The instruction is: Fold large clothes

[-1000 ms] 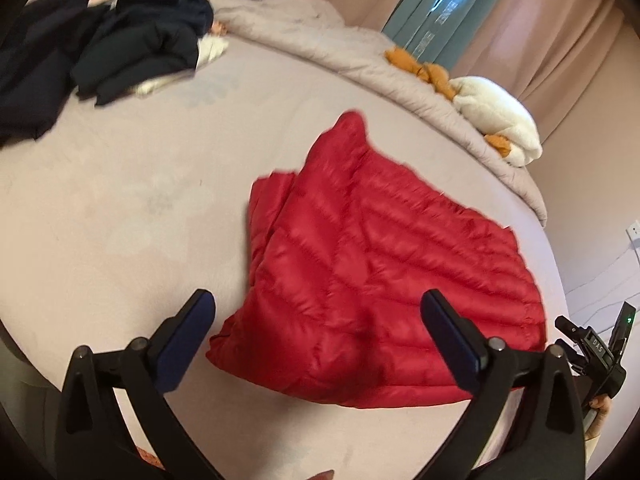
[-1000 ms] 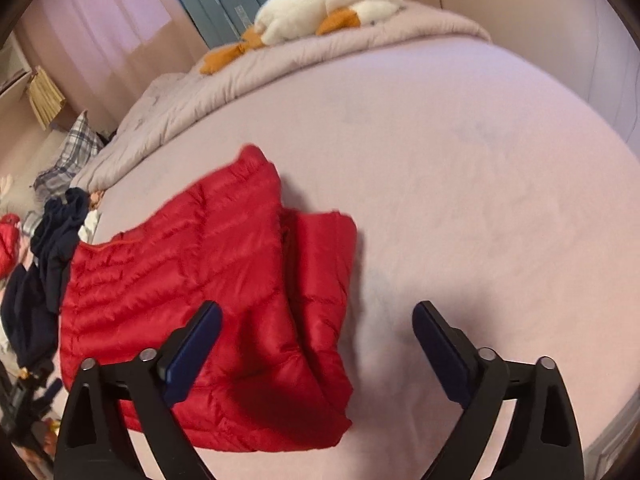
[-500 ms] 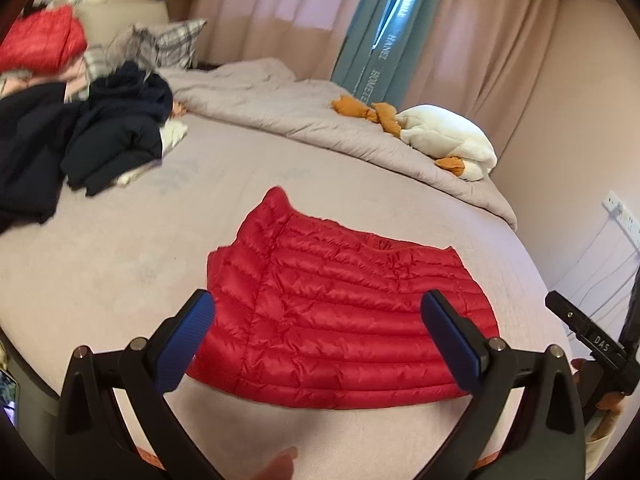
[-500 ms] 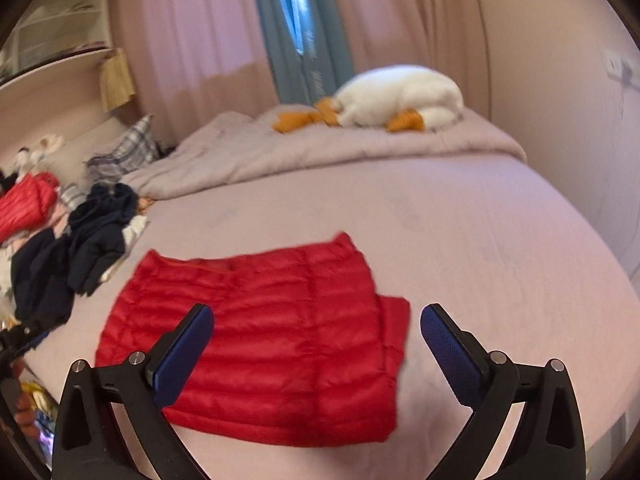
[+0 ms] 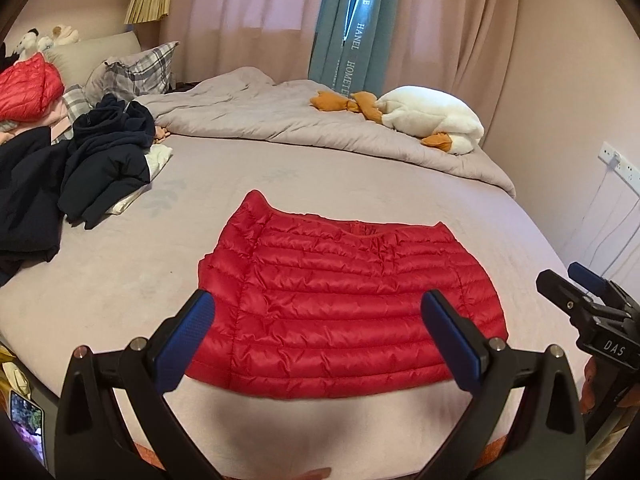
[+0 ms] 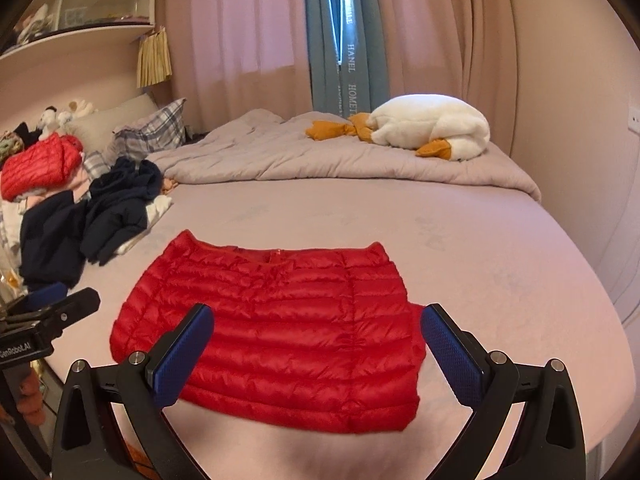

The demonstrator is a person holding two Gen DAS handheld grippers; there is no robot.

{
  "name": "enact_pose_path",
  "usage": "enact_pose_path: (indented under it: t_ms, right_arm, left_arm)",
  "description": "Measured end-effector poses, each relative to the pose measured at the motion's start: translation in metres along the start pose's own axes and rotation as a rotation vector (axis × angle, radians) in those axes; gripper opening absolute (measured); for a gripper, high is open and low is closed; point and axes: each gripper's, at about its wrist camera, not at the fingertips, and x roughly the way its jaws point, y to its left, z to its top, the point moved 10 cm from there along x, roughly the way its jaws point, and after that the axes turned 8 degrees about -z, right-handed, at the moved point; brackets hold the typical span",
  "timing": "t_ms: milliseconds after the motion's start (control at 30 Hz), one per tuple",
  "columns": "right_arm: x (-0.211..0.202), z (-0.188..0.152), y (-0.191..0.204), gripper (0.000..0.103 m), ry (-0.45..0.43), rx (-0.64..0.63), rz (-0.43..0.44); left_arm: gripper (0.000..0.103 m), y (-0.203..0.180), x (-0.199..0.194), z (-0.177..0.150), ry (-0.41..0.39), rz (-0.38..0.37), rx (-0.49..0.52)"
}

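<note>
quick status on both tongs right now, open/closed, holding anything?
Left tongs: open, holding nothing, above the red jacket.
Right tongs: open, holding nothing, above the same jacket.

Folded red jacket between spread jaws

Bed: pale pinkish-grey sheet, filling most of both views.
Red jacket: folded flat on the sheet, lower centre of the frame.
Dark clothes: heaped at the left edge.
Duvet: grey, bunched along the far side, upper centre.
Goose toy: white, lying on the duvet, upper right.
Plaid pillow: upper left.
</note>
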Motion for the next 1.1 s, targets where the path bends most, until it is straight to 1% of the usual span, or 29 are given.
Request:
enact_pose_path:
  t_ms: [233,333,567,1100]
  right_arm:
    - [-0.0029,-0.0029,-0.0002,0.102,0.004,0.013,-0.005]
    - [-0.0029,-0.0032,0.0008,0.102,0.007,0.016,0.011]
    - [-0.0079,-0.0040,0.0057,0.102,0.001,0.012,0.018]
    - [-0.0101,-0.0041,0.0082,0.102,0.004,0.005,0.018]
  left_arm:
    - [0.103,-0.0039,-0.0011,-0.0014,0.010,-0.006,0.004]
    - [0.103,-0.0045,-0.0013,-0.0025,0.014,-0.004,0.006]
    - [0.103,-0.0068,-0.0002,-0.0046,0.033,-0.034,-0.014]
    - [0.103,-0.0033,-0.0037,-0.0056,0.030,-0.044,-0.033]
